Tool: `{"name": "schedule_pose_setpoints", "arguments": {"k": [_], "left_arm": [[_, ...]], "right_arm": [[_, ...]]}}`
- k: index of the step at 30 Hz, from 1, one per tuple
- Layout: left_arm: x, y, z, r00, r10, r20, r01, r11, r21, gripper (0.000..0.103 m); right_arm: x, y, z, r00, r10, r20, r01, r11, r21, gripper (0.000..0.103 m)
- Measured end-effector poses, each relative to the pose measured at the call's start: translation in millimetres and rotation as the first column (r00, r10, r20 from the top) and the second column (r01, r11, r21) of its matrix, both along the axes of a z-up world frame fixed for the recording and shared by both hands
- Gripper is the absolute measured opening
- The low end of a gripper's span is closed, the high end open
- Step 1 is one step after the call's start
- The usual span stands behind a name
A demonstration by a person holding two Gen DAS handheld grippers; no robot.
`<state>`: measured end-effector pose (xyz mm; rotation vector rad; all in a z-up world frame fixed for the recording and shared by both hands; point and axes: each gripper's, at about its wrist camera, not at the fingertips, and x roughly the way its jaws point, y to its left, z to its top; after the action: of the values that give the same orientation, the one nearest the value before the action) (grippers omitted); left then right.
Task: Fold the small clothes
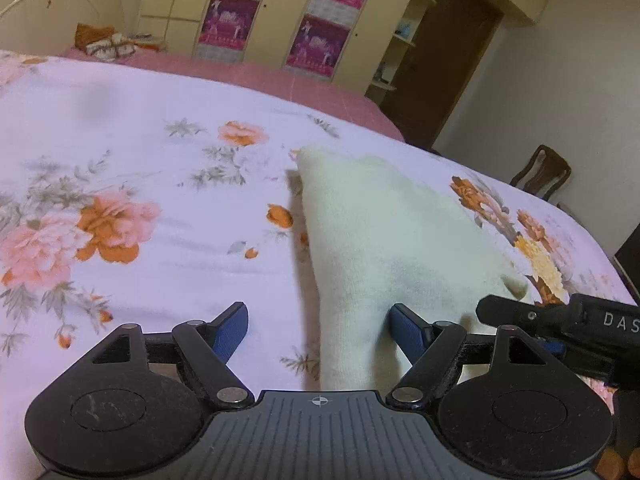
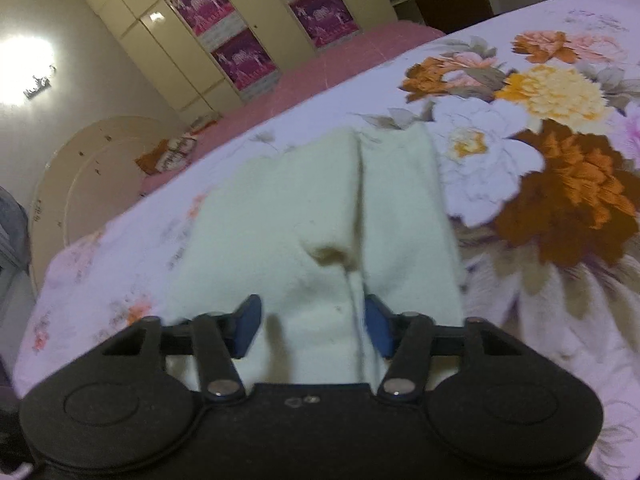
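Note:
A small cream knit garment (image 1: 384,232) lies on the floral bedspread (image 1: 120,160), partly folded, with a seam down its middle in the right wrist view (image 2: 312,208). My left gripper (image 1: 318,320) is open, its blue pads wide apart, with the garment's near edge between them. My right gripper (image 2: 312,320) is open over the garment's near end, the cloth lying between its blue pads. The right gripper's black body (image 1: 560,320) shows at the right edge of the left wrist view, beside the garment's corner.
The bedspread (image 2: 540,160) covers a pink bed (image 1: 240,68). Cream wardrobes with purple posters (image 1: 280,12) stand behind. A wooden chair (image 1: 540,172) and a brown door (image 1: 448,60) are at the right. Folded cloth (image 1: 108,42) lies by the headboard.

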<state>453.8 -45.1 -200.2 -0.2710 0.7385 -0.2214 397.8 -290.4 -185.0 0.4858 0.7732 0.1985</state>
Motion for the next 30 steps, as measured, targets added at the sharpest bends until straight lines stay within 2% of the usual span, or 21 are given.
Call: {"name": "schedule_pose_setpoints", "arguments": {"k": [3,9,10,11,14,19,22,28,30], "left_arm": [[6,-4,-3,1.000,-0.008,0.000,0.008,1.000,-0.004,0.077],[13,-6,-1,1.000,-0.002,-0.001,0.002,1.000,-0.017,0.077],[14,-5,0,1.000,0.002,-0.003,-0.003,1.000,-0.023,0.077],[15,-5,1,1.000,0.004,-0.004,-0.004,1.000,-0.027,0.077],[14,-10,5,1.000,-0.011,0.012,0.011,1.000,-0.014,0.077],[8,-23,15,0.997,-0.058,0.051,0.059,0.998,-0.011,0.077],[6,-33,19,0.995,-0.088,0.052,0.089,0.996,-0.012,0.077],[5,-46,-1,0.992,-0.129,-0.012,0.130,0.992,0.001,0.077],[3,-48,0,0.991,-0.133,-0.006,0.134,0.991,0.015,0.078]], "right_arm": [[7,6,1,1.000,0.024,0.014,-0.023,1.000,-0.017,0.043],[33,6,-3,1.000,0.009,0.021,-0.009,0.999,0.036,0.044],[37,6,-2,1.000,0.007,0.024,-0.008,0.999,0.036,0.036],[37,6,-2,1.000,0.005,0.026,-0.006,1.000,0.029,0.020],[30,7,4,0.998,0.018,0.055,-0.017,1.000,-0.012,0.016],[7,4,22,0.988,0.011,0.153,0.011,0.989,-0.144,0.015],[4,-10,27,0.988,-0.005,0.157,0.030,0.987,-0.156,0.015],[1,-33,6,0.994,-0.065,0.087,0.081,0.976,-0.200,0.015],[3,-38,-4,0.997,-0.066,0.049,0.074,0.984,-0.160,0.017]]}}
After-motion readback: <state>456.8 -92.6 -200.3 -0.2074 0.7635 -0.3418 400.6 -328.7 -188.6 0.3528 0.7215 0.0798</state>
